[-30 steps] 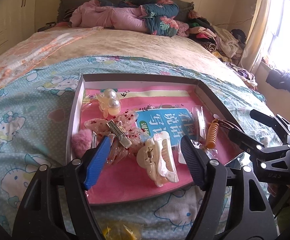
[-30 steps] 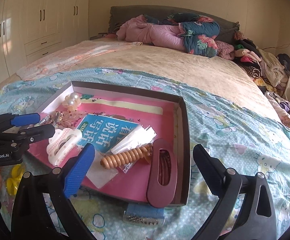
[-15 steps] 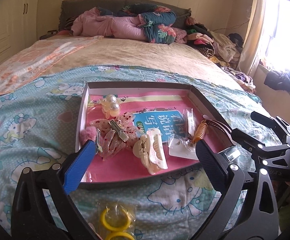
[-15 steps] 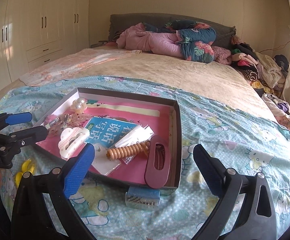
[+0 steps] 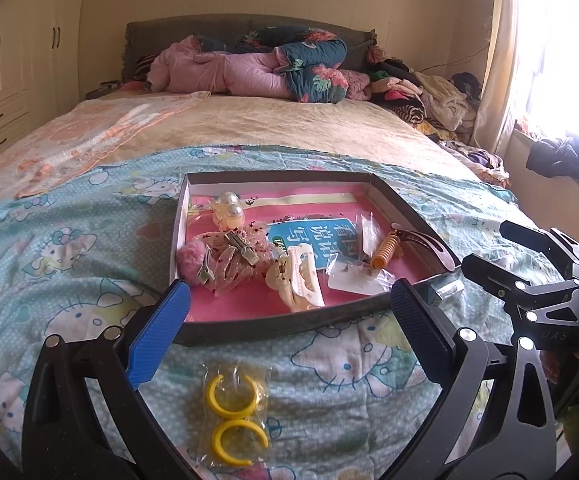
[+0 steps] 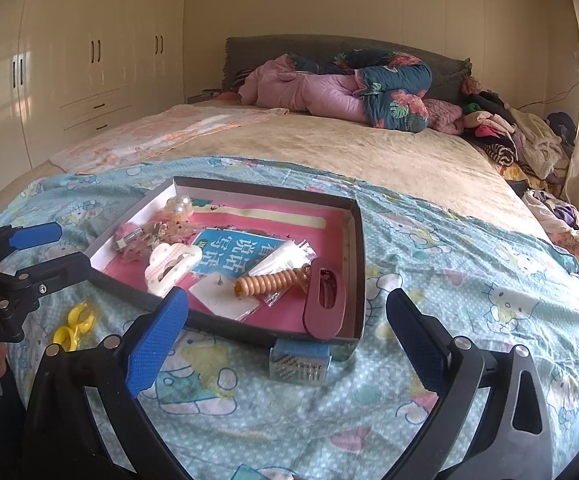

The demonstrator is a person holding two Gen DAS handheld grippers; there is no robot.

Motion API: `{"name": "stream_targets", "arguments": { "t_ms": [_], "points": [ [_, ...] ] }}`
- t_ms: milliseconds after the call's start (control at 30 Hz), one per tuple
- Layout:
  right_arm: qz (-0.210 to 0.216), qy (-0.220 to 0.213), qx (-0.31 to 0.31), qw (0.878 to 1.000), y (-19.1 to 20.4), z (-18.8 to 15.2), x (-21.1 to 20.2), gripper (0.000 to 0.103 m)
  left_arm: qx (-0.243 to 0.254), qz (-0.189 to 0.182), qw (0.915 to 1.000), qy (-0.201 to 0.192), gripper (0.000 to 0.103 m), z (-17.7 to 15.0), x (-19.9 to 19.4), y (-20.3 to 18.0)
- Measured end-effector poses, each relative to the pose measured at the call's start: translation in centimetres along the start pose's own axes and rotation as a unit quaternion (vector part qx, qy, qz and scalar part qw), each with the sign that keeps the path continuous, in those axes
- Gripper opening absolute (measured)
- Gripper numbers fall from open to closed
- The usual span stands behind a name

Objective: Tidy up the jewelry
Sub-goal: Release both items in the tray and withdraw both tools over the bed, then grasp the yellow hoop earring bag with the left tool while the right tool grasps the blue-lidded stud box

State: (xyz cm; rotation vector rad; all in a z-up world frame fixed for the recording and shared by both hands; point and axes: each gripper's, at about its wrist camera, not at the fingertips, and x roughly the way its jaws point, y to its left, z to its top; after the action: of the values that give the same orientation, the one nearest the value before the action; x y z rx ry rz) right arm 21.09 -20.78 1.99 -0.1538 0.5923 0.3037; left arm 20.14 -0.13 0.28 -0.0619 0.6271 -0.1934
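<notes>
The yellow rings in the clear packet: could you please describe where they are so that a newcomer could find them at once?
On the cartoon-cat blanket covering the bed's near end lies a shallow box of hair accessories. The yellow rings lie outside it on the blanket, before its near wall. They are two open hoops stacked in one clear packet, the only bright yellow item.

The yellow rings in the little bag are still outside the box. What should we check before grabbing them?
1. Left gripper open and empty: ok.
2. Right gripper open and empty: ok.
3. Yellow rings in plain sight on the blanket, nothing on top: ok.
4. Rings lie between the left gripper's fingers in its view: ok.
5. Free pink floor in the box for them: ok.
6. Bag sealed shut: cannot tell.
</notes>
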Motion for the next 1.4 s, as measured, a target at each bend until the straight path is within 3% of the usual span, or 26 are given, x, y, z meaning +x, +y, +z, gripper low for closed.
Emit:
{"name": "stream_targets", "arguments": {
  "t_ms": [400,633,1067,1400],
  "points": [
    [-0.004,0.007,-0.003,1.000,0.5,-2.3,-1.8,0.096,0.011,-0.003,0.9999,0.000,0.091,-1.7,-1.7,-0.3],
    [-0.001,0.022,0.011,1.000,0.6,-4.1,-1.7,0.097,0.012,0.005,0.9997,0.020,0.091,-3.4,-1.5,0.2],
    [-0.004,0.052,0.022,0.998,0.2,-5.7,0.7,0.096,-0.013,0.027,0.9973,0.068,0.092,-5.9,0.0,1.8],
    [-0.007,0.071,0.032,0.997,-0.8,-5.8,3.2,0.096,-0.028,0.022,0.9947,0.096,0.091,-6.6,1.4,2.3]
  ]
}}
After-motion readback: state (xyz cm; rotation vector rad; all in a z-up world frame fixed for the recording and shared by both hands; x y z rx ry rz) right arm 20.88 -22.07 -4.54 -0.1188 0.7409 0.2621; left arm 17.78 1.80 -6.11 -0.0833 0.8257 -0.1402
